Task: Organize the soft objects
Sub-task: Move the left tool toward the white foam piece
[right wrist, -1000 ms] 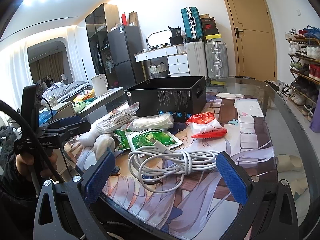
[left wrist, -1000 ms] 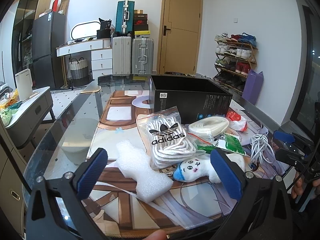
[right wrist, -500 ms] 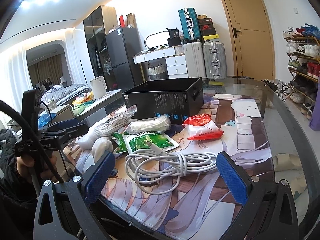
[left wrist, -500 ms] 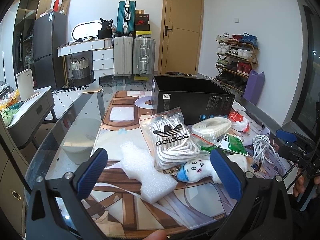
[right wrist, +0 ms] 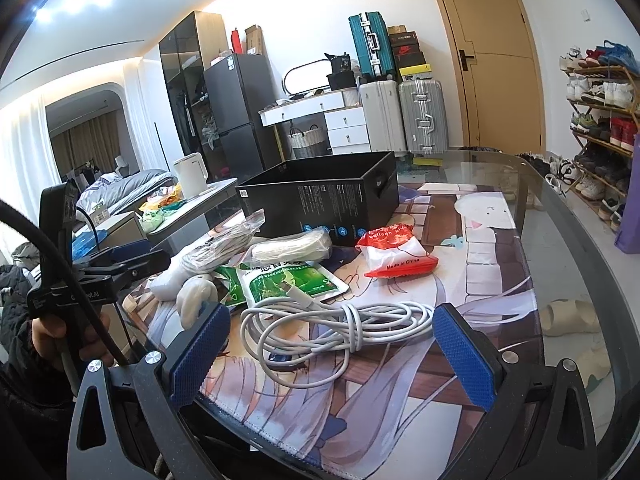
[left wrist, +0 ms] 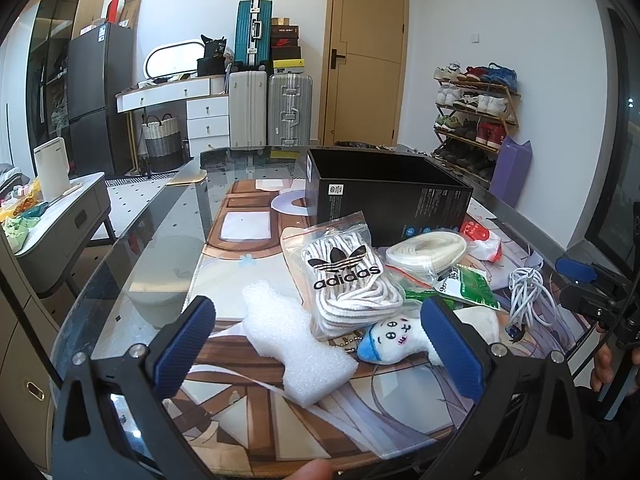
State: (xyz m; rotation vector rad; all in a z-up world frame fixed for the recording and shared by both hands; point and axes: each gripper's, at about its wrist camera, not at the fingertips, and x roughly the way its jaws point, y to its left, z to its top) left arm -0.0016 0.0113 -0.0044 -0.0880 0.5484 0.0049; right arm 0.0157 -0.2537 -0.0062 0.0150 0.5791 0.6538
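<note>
Glass counter [left wrist: 160, 216] carrying unsorted soft items; both grippers hovering wide open, empty; foam block [left wrist: 294, 340] likely awaiting pickup into black box [left wrist: 384, 204].

My right gripper [right wrist: 330, 350] has eased in a little toward the white cable [right wrist: 336, 326] at twelve o'clock; my left gripper [left wrist: 318, 344] has barely drifted right.

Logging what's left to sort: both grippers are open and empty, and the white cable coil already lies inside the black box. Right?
Not quite. The right wrist view shows the white cable coil lying on the printed mat, in front of the black box, not inside it. The left gripper and right gripper are open and empty.
</note>
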